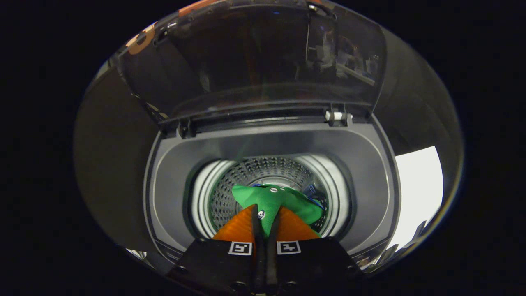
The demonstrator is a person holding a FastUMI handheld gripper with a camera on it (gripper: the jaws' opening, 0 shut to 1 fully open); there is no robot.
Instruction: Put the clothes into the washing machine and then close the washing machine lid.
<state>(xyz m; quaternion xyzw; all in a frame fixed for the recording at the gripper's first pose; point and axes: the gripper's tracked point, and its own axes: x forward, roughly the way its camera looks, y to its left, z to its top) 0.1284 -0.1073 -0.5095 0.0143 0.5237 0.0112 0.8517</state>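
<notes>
The tongs (266, 218) pinch a garment (279, 203) over the drum (263, 172) of the washing machine (172, 181); the lid (263, 61) stands raised behind, seemingly upright.

lid (263, 61) tipped up and out of the way, drum mouth (269, 197) wide open, green cloth (279, 201) pinched in the claw (266, 220) hanging in the opening

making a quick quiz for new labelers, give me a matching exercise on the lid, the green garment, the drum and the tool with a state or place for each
Things:
1. washing machine lid
2. green garment
3. drum
4. tool

States or places:
A. pinched between the fingers, hanging over the opening
B. raised, standing open behind the opening
C. shut on the cloth, right above the opening
D. perforated metal wall, down inside the machine

Pairs: 1-B, 2-A, 3-D, 4-C
</notes>
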